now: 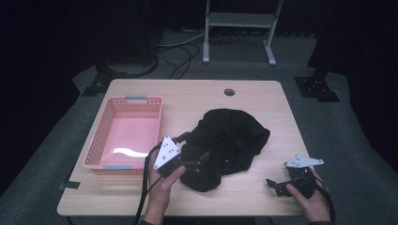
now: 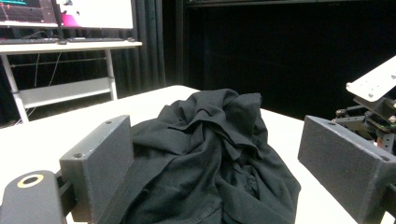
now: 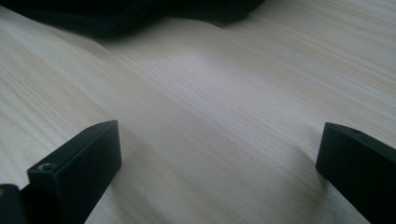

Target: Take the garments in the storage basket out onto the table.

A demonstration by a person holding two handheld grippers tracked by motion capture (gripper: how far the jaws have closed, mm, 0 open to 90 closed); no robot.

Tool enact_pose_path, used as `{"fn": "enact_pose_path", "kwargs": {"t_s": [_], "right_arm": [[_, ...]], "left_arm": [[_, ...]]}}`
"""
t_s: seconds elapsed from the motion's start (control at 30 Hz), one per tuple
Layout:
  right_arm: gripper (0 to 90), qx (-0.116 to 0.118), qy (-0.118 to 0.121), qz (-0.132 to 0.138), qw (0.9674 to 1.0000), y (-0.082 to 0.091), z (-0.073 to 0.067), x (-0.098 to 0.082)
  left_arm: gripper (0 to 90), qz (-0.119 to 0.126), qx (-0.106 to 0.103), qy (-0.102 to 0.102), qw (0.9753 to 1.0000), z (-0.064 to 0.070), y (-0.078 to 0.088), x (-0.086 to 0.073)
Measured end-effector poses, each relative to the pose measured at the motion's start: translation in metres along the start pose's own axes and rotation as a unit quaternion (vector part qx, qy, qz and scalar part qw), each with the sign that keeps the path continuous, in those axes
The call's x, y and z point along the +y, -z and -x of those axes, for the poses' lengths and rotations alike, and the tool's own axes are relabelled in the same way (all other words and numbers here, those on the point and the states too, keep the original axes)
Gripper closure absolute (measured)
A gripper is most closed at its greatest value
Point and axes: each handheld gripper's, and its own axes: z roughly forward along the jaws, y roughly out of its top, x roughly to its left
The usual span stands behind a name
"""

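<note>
the crumpled black cloth garment (image 1: 227, 143) is lying in a soft heap of folds on the pale wood-grain table (image 1: 197, 96), and its dark creases are swallowing most detail, so what kind of garment it is cannot be made out. the near lobe of the heap is sitting right in front of the left gripper (image 1: 199, 161), whose tips are getting lost against the black fabric in the high view. in the left gripper view the two blocky, matte dark-grey jaws are standing spread wide, with the cloth (image 2: 210, 158) bulging up between and ahead of them; whether the pads are brushing the fabric is hard to tell.

the right gripper (image 1: 276, 185) is hovering low, well to the right of the heap, its jaws also spread apart over bare wood (image 3: 210, 121), with nothing between them. the edge of the black cloth (image 3: 116, 16) is showing far ahead of those jaws, cut off by the top of that view.

behind the left gripper, on its far left side, the pink plastic lattice basket (image 1: 101, 136) with grey handles is sitting with its rectangular walls perforated.
</note>
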Motion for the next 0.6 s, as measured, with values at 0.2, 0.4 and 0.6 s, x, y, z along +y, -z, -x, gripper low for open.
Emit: {"fn": "enact_pose_path", "kwargs": {"t_s": [0.2,0.4,0.6], "right_arm": [[0.0,0.000,0.000,0.000,1.0000,0.000,0.000,0.000],[0.0,0.000,0.000,0.000,1.0000,0.000,0.000,0.000],[0.0,0.000,0.000,0.000,1.0000,0.000,0.000,0.000]], "left_arm": [[9.9,0.003,-0.002,0.001,1.0000,0.004,0.002,-0.007],[10.0,0.000,-0.003,0.002,1.0000,0.009,0.003,-0.016],[10.0,-0.005,-0.003,0.003,1.0000,0.015,0.003,-0.025]]}}
